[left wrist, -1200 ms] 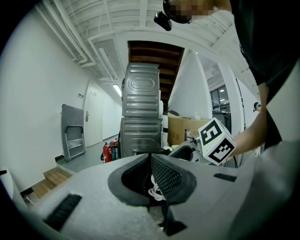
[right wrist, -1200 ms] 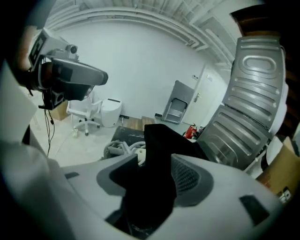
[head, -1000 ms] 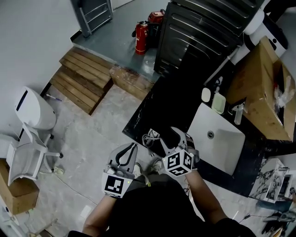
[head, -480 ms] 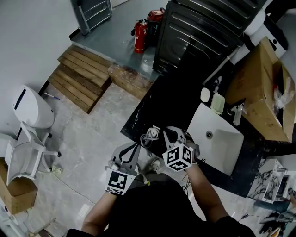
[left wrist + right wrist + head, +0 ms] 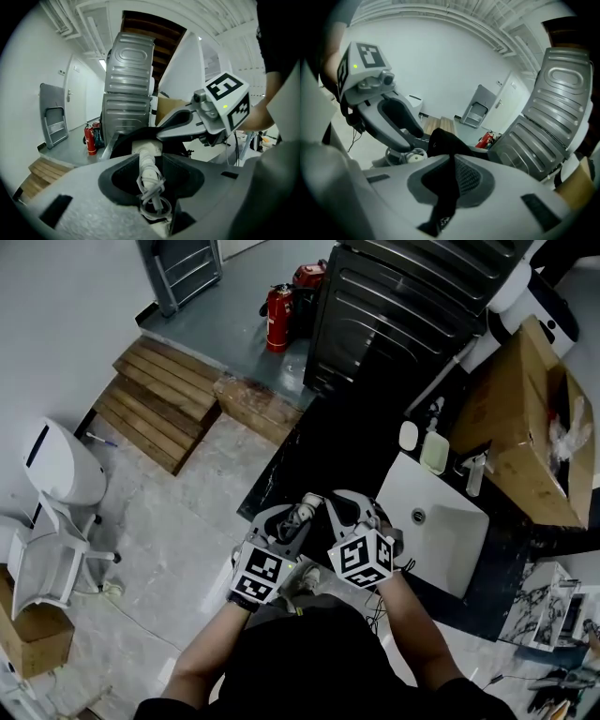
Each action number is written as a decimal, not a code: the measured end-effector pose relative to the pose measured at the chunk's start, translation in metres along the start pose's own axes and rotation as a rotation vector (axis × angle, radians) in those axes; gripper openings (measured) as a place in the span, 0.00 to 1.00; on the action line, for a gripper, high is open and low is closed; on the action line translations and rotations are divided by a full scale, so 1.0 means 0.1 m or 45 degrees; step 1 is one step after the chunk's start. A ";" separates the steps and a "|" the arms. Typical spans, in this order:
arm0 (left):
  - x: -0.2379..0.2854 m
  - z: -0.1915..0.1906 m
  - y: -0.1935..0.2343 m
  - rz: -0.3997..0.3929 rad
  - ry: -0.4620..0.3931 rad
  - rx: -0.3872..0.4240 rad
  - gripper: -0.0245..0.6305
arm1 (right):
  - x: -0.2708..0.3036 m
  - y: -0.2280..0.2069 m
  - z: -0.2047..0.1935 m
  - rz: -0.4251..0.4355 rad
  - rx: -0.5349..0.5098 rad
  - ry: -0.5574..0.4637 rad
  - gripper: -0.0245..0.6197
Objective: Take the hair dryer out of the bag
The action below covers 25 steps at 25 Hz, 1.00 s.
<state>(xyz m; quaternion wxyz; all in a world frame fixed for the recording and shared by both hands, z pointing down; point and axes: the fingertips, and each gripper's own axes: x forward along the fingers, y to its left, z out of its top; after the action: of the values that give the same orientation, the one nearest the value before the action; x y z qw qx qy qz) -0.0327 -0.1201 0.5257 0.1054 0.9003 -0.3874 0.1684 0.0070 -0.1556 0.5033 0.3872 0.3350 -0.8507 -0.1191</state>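
1. My left gripper (image 5: 150, 161) is nearest to me. Its jaws have just been opening and now stand apart on either side of the hair dryer's handle, not pressing on it.
2. The hair dryer (image 5: 146, 149) is white, with its cord (image 5: 152, 200) wound round the handle. Its long axis runs straight away from me, along the line the left gripper points. The corded handle end is nearest, and the body lies farther off, seemingly at the mouth of the bag.
3. My right gripper (image 5: 452, 161) sits just to the right of the left one, with its jaws clamped on a fold of the black bag (image 5: 440, 140).
4. I judge the left hand to be the nearer one. It would only need to close on the handle and draw back along that axis while the right pins the bag.
5. Beyond lie a black countertop (image 5: 347, 442), a white sink (image 5: 445, 521) to the right, and farthest off a ribbed grey cabinet (image 5: 403, 306).
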 end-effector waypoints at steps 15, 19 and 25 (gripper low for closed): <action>0.85 -0.41 0.01 -0.010 0.384 0.046 0.40 | -0.15 -0.11 0.10 -0.002 0.056 -0.093 0.07; 0.95 -0.52 -0.02 -0.033 0.492 0.043 0.43 | -0.16 -0.12 0.08 0.006 0.062 -0.103 0.07; 1.01 -0.65 -0.06 -0.113 0.629 0.017 0.45 | -0.16 -0.15 0.02 0.009 0.092 -0.111 0.07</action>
<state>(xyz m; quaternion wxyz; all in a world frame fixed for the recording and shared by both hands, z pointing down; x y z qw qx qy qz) 0.0218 -0.1621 0.6242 0.1982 0.8485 -0.3087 0.3813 0.0205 -0.1559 0.4859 0.3377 0.3403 -0.8717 -0.1014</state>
